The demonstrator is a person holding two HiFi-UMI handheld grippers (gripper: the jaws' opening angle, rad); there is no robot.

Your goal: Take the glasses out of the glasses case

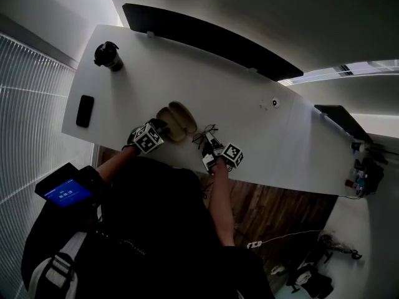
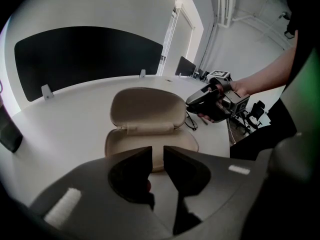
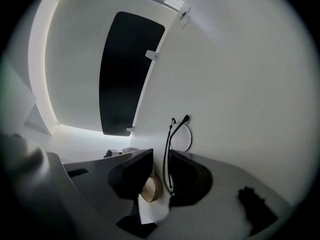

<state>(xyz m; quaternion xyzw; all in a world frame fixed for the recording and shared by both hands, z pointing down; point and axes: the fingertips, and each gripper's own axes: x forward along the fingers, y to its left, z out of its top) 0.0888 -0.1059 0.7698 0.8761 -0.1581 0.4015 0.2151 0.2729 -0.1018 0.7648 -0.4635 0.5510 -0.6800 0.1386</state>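
The beige glasses case point(image 1: 176, 120) lies open on the white table point(image 1: 249, 123), its lid point(image 2: 145, 106) raised and the inside of its base point(image 2: 150, 143) bare. My left gripper point(image 2: 157, 153) is at the case's near edge, jaws almost together with the base's rim between them. The black-framed glasses point(image 1: 204, 132) are out of the case, on the table to its right. In the right gripper view the glasses point(image 3: 171, 134) stand between the jaws of my right gripper point(image 3: 161, 155), close to the right jaw, with a gap on the other side. From the left gripper view the right gripper point(image 2: 212, 101) sits over the glasses point(image 2: 191, 121).
A black cup point(image 1: 108, 55) stands at the table's far left corner and a black phone point(image 1: 85, 111) lies near the left edge. A dark partition point(image 1: 206, 36) runs along the far side. A small round object point(image 1: 274, 103) sits to the right. The near table edge is just under both grippers.
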